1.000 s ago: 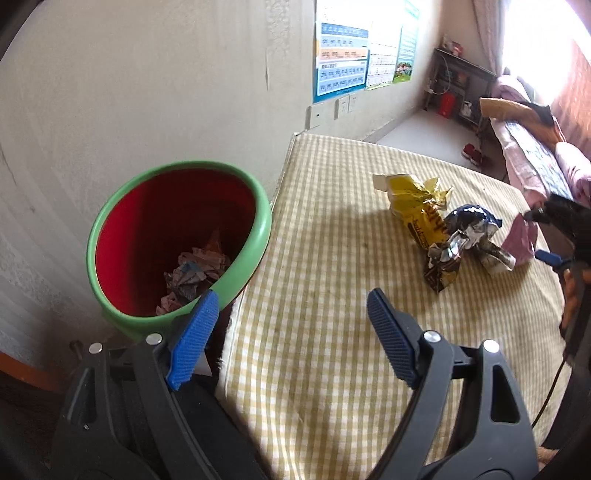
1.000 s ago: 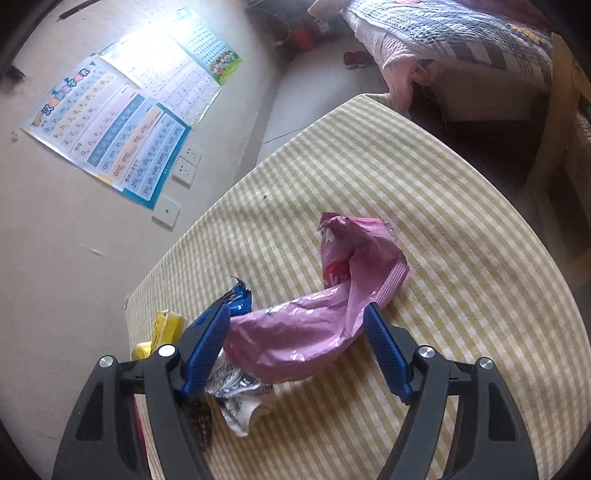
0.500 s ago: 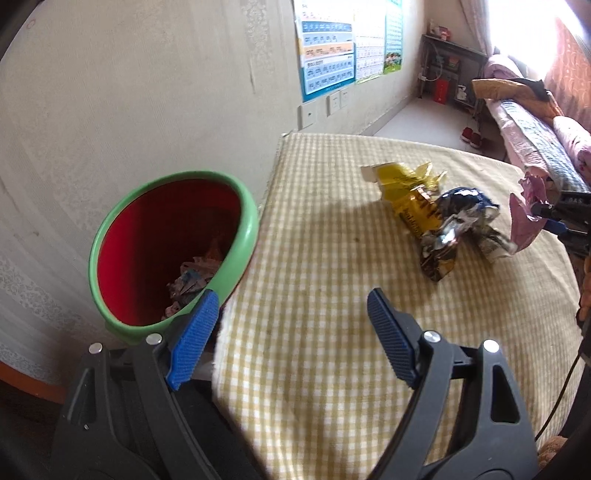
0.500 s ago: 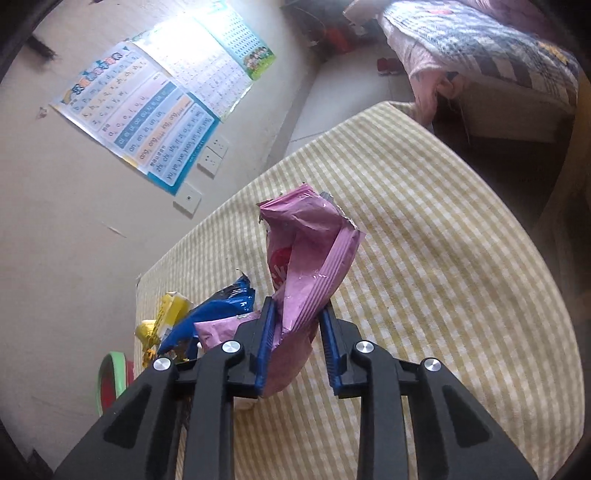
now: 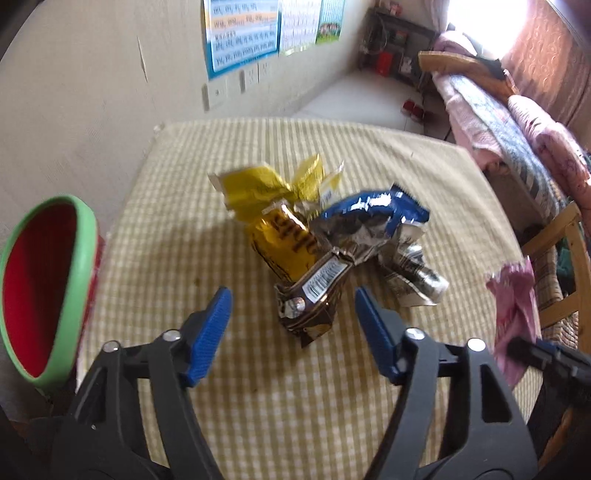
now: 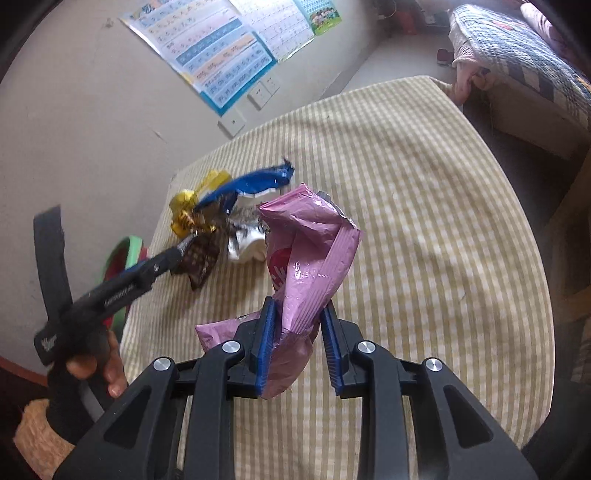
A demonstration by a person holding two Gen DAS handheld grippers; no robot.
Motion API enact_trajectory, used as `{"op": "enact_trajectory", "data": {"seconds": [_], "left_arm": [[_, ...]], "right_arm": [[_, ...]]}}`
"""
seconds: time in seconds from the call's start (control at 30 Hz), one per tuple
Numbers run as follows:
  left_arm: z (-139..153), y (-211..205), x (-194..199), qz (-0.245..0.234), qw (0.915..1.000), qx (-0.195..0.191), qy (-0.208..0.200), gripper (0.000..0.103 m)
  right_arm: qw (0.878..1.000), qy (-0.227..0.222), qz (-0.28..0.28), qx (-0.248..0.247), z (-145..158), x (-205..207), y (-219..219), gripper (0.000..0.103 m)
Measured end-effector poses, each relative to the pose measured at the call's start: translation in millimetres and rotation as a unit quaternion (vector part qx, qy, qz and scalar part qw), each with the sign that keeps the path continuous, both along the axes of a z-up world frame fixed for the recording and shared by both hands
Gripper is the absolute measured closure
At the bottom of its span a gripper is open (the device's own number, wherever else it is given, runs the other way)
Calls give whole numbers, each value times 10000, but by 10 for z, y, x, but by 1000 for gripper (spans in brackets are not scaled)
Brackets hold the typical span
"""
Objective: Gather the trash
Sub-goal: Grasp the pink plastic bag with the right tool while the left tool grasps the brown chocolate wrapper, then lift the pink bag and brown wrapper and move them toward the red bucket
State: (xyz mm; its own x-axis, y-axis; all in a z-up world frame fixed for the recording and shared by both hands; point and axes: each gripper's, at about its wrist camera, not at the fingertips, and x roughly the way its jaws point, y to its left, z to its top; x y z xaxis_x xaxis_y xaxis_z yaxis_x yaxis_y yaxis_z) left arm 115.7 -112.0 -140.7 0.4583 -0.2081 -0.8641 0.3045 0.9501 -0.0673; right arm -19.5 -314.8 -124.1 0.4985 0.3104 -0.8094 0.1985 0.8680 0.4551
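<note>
My right gripper [image 6: 297,343] is shut on a pink wrapper [image 6: 310,254] and holds it above the checked table; the wrapper also shows at the right edge of the left wrist view [image 5: 515,314]. My left gripper [image 5: 291,332] is open, its jaws on either side of a brown wrapper [image 5: 310,299] at the near end of a pile. The pile also holds a yellow wrapper [image 5: 266,192] and a blue and silver wrapper [image 5: 373,218]. A green bin with a red inside [image 5: 40,288] stands off the table's left edge.
The checked tablecloth [image 5: 295,406] covers the table against a wall with posters [image 5: 240,33] and sockets. A bed with pink bedding [image 5: 517,122] and a wooden chair [image 5: 569,258] stand to the right.
My left gripper has swung from the bin toward the wrapper pile and now straddles the brown wrapper. My right gripper closed on the pink wrapper and lifted it.
</note>
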Motion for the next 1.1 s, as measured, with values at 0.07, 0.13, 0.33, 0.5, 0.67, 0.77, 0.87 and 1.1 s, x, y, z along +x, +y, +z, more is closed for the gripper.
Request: {"op": "enact_trajectory", "data": {"seconds": [0.07, 0.13, 0.33, 0.5, 0.67, 0.77, 0.87, 1.1], "left_arm": [[-112, -43, 43, 12, 9998, 42, 200, 55], [-143, -66, 11, -4, 9996, 0, 267, 66], [-76, 4, -169, 133, 9996, 3, 262, 67], [-103, 86, -220, 204, 9994, -54, 257, 65], [-175, 72, -235, 128, 9995, 10, 288, 62], [-167, 66, -258, 83, 9996, 87, 238, 64], [-115, 136, -286, 190, 9996, 28, 186, 64], [84, 332, -403, 415, 9991, -64, -2, 64]], "right_arm": [[9999, 109, 68, -13, -70, -4, 79, 75], [9999, 123, 35, -2, -106, -27, 86, 65], [9997, 145, -175, 87, -146, -8, 89, 46], [9995, 261, -164, 119, -193, 8, 110, 44], [9994, 351, 23, -5, -264, 16, 248, 48], [9992, 349, 177, -38, -288, 16, 326, 78], [9995, 172, 255, -46, -221, 7, 368, 82], [9997, -194, 150, 62, -49, -29, 333, 83]]}}
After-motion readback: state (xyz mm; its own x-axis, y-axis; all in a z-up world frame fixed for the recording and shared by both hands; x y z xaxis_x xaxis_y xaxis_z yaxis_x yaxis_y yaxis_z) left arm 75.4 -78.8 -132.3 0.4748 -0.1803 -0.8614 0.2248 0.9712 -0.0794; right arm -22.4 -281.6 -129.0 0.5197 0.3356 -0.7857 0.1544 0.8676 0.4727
